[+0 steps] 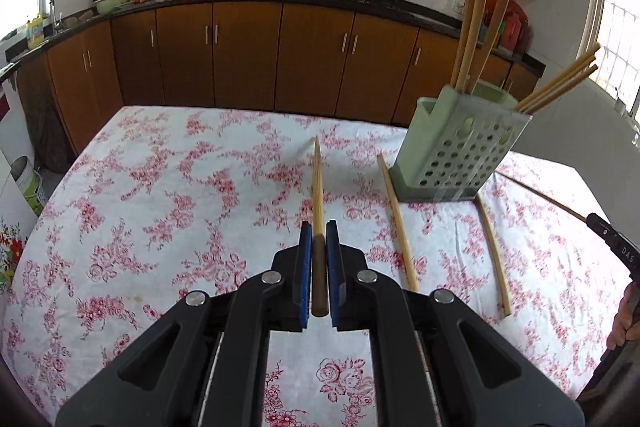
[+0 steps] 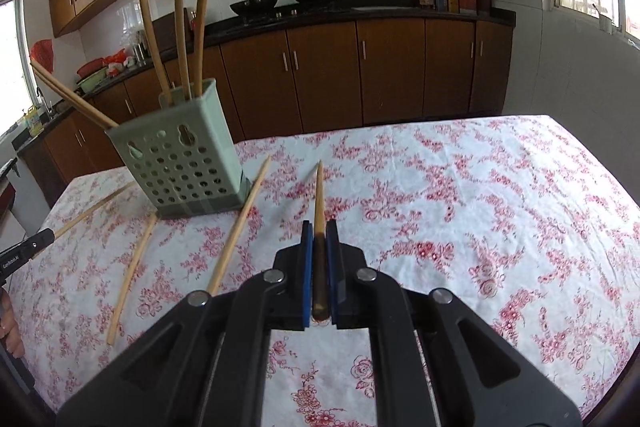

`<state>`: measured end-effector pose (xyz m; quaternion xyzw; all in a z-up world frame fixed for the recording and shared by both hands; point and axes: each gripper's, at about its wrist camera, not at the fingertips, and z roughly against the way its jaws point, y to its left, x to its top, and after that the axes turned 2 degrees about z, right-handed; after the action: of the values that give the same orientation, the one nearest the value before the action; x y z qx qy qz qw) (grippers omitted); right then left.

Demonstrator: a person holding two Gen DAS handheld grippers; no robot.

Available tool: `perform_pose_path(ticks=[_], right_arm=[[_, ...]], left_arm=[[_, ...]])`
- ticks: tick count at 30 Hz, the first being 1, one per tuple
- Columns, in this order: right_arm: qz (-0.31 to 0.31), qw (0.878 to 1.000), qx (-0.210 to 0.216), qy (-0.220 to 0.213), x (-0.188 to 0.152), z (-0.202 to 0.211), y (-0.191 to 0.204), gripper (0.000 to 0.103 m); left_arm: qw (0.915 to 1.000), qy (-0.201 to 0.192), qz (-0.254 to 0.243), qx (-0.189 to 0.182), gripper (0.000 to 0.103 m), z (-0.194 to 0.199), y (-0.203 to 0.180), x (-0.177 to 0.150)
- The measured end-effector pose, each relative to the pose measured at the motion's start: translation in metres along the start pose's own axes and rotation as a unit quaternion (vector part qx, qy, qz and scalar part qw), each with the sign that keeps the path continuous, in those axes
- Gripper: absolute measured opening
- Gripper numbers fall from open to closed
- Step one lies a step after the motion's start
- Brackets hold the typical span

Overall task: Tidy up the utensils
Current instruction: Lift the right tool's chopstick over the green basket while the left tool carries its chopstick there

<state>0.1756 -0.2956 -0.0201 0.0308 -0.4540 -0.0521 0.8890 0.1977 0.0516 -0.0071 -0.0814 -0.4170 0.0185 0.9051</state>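
Left wrist view: left gripper (image 1: 319,233) clamped on a chopstick (image 1: 317,183), blue pads tight on its dark butt end, shaft pointing forward over the floral tablecloth (image 1: 160,195). Green perforated utensil holder (image 1: 460,151) sits right of it near the table's far edge, several chopsticks standing in it, some leaning out right. Two loose chopsticks lie flat: one (image 1: 398,223) just left of the holder base, one (image 1: 494,251) in front of its right corner. Right gripper's tip (image 1: 612,239) shows at the right edge with another stick.

Right wrist view: right gripper (image 2: 319,233) also closed on a chopstick (image 2: 318,195), held by the dark end. Holder (image 2: 188,163) is left of it. Loose sticks (image 2: 240,223) and (image 2: 132,267) on the cloth near its base. Left gripper's tip (image 2: 28,247) at the left edge, a stick extending from it; grip unclear here.
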Motion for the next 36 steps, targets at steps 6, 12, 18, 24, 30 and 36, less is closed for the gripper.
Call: perform_pose_path(ticks=[6,12,18,24,30,36], right_arm=[[-0.007,0.999,0.005,-0.039,0.016,0.02,-0.004,0.008],[-0.007,0.998,0.006,-0.058,0.023,0.031,-0.001,0.008],[-0.006,0.997,0.008,-0.072,0.028,0.038,0.002,0.008],[0.0,0.995,0.027,-0.092,0.051,0.059,0.008,0.007],[0.002,0.991,0.07,-0.113,0.078,0.094,0.018,0.007],[0.021,0.984,0.129,-0.118,0.098,0.127,0.034,0.007]], left_arm=[[0.9983,-0.053,0.015,-0.021,0.007,0.03,-0.003,0.03],[0.9965,-0.078,0.01,-0.029,0.007,0.045,-0.009,0.043],[0.9962,-0.082,0.008,-0.029,0.007,0.047,-0.01,0.044],[0.9947,-0.096,-0.005,-0.037,0.007,0.065,-0.018,0.054],[0.991,-0.118,-0.022,-0.06,0.007,0.093,-0.032,0.068],[0.9831,-0.156,-0.032,-0.091,0.007,0.122,-0.055,0.086]])
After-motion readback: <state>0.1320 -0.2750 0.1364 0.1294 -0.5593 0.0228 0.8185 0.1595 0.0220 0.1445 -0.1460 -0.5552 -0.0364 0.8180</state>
